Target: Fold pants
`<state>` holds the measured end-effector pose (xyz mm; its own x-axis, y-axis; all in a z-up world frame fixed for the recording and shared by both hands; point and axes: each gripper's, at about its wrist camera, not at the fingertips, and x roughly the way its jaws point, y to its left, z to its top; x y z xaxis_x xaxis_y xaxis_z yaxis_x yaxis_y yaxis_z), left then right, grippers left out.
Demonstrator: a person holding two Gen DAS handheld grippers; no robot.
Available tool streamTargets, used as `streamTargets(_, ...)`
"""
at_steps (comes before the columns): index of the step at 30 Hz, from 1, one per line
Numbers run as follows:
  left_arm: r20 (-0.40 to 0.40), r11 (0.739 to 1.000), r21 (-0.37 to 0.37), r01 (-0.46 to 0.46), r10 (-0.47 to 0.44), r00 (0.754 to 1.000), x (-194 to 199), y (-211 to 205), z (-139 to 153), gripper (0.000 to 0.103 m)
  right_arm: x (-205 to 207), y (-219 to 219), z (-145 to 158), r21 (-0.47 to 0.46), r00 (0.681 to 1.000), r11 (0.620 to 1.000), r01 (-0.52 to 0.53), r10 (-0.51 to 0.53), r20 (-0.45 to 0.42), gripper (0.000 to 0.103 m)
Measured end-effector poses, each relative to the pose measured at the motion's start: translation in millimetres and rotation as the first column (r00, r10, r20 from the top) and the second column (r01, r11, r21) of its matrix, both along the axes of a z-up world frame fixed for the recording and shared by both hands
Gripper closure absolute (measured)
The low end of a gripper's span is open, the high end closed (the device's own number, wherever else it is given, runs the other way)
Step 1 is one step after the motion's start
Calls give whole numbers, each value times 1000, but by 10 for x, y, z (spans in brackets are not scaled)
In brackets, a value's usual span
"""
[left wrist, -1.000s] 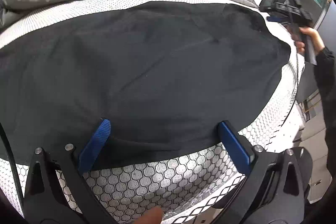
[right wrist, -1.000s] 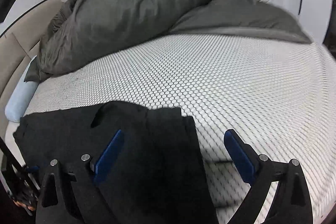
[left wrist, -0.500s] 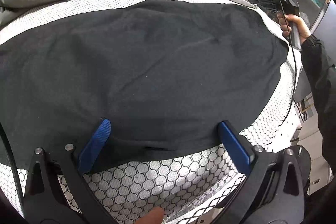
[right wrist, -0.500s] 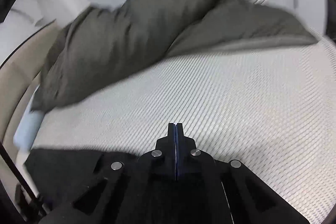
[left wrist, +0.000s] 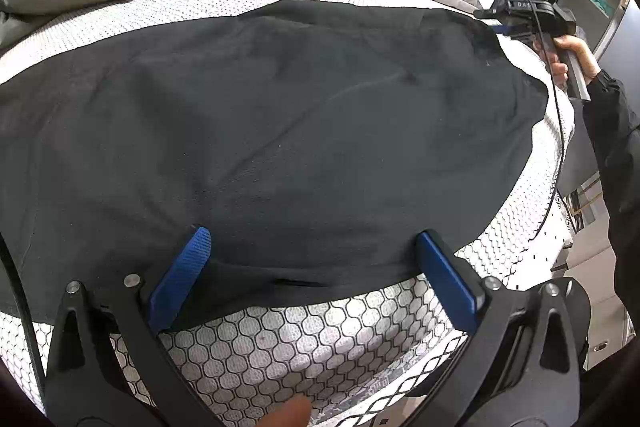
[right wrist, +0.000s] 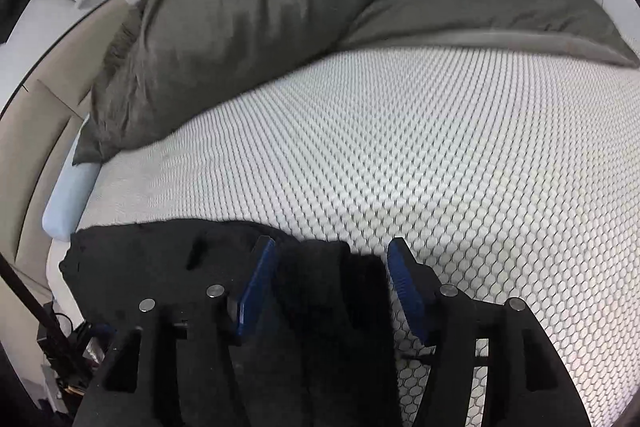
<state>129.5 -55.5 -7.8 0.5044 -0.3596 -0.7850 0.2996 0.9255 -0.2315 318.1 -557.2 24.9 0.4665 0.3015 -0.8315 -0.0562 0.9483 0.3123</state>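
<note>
Soft even daylight, faint shadows, strong fisheye bending with dark corners, slight motion blur in right view

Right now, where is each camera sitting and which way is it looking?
Left wrist: on the left gripper, looking down across the black fabric pants; the right hand shows.
Right wrist: on the right gripper, jaws opening, facing the rumpled grey duvet.
Shared: pants, duvet, white honeycomb-patterned mattress.
</note>
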Motion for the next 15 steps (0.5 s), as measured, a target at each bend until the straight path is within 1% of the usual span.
streamTargets(2, 0, 1000, -1, 1, -1, 1000, -4, 10, 0, 1, -7, -6, -85, 32, 998, 999, -37, 38, -44, 44)
streamTargets(3, 0, 1000, -1, 1, -1, 1000, -5, 9, -1, 1, -18, 34, -107, 43, 997, 997, -63, 65, -48, 44)
streamTargets(5, 1, 1000, 3, 1, -1, 1000, -7, 7, -1, 1, -93, 145, -82, 73, 993, 990, -118, 119, -10, 46)
streamTargets(6, 2, 1000, 5, 3, -3, 1000, -8, 8, -2, 1, -103, 183, -59, 78, 991, 988, -134, 133, 9, 50)
streamTargets(7, 1, 1000, 5, 3, -3, 1000, -8, 7, -4, 1, -89, 235, -38, 59, 990, 988, -141, 140, 15, 63)
streamTargets(8, 1, 1000, 2, 4, -4, 1000, -8, 10, -2, 1, -60, 280, -5, 9, 990, 991, -135, 135, 35, 83)
streamTargets(10, 1, 1000, -1, 5, -5, 1000, -7, 15, 0, 1, -44, 338, 26, -69, 991, 993, -96, 101, 85, 90)
streamTargets(11, 1, 1000, -3, 5, -5, 1000, -6, 20, 0, 1, -126, 370, 43, -87, 991, 993, -80, 88, 102, 92)
streamTargets(13, 2, 1000, -5, 7, -7, 1000, -6, 28, 0, 1, -89, 295, 58, -123, 991, 992, -21, 37, 132, 93)
streamTargets(15, 3, 1000, -8, 10, -10, 1000, -7, 33, 0, 1, 33, 191, -107, -78, 998, 997, 7, -2, 64, 93)
